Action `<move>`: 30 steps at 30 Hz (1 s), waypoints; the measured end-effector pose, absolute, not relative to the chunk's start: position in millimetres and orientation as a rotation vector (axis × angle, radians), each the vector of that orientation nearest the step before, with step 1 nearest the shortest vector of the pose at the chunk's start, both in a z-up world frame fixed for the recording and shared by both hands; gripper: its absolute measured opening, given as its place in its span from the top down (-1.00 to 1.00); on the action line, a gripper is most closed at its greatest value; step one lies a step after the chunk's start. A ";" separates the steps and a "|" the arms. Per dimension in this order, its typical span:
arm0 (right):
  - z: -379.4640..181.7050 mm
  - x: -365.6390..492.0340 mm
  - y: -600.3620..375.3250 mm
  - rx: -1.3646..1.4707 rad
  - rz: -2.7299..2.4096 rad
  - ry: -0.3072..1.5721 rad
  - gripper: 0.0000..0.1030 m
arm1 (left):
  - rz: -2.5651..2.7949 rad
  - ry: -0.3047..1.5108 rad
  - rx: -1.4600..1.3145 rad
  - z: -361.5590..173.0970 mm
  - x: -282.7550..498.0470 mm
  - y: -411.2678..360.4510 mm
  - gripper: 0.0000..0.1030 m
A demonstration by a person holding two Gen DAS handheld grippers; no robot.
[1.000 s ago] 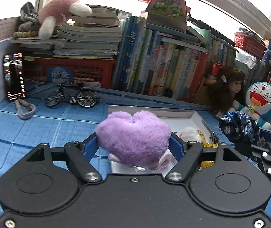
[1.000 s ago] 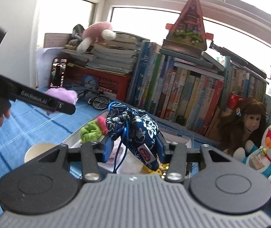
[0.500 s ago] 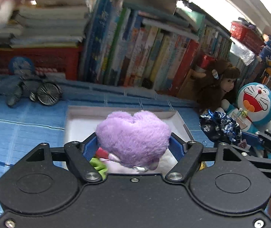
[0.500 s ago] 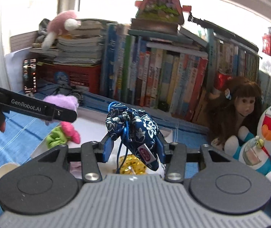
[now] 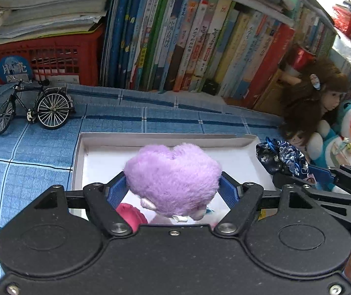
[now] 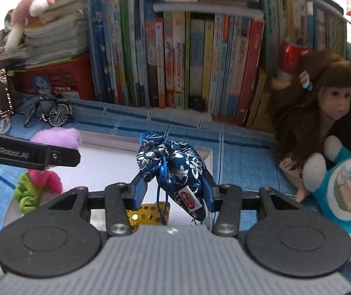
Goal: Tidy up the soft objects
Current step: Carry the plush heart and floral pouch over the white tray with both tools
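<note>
Two hand-held grippers over one white box (image 5: 82,162) — left hand-held gripper (image 5: 173,191) clenched on one purple plush heart (image 5: 173,182), right hand-held gripper (image 6: 173,191) on one blue pouch (image 6: 173,164).

The plush heart (image 5: 173,179) is lilac. The drawstring pouch (image 6: 173,169) is navy with silver flowers. The box (image 5: 150,139) is white, the cloth (image 5: 27,147) blue-checked, the crate (image 5: 52,59) red, the scrunchie (image 6: 27,194) green.

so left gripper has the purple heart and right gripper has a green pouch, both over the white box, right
Not quite. The pouch in the right gripper is dark blue with a silver flower print, as the right wrist view shows. The rest holds: the left gripper grips the purple heart, and both hang over the white box.
</note>
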State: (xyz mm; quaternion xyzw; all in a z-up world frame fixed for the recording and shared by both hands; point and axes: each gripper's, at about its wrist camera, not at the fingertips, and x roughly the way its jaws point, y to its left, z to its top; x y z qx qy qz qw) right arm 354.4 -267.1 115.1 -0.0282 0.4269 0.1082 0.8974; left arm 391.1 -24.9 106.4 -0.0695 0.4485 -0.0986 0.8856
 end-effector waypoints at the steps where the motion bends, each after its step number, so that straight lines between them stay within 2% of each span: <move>1: 111.2 358.0 -266.1 -0.068 0.224 0.895 0.00 | -0.203 0.941 -0.140 104.1 394.2 -24.9 -0.46; 30: 72.0 381.3 -251.0 -0.065 0.249 1.015 -0.08 | -0.230 1.078 -0.125 60.1 413.8 -27.9 -0.46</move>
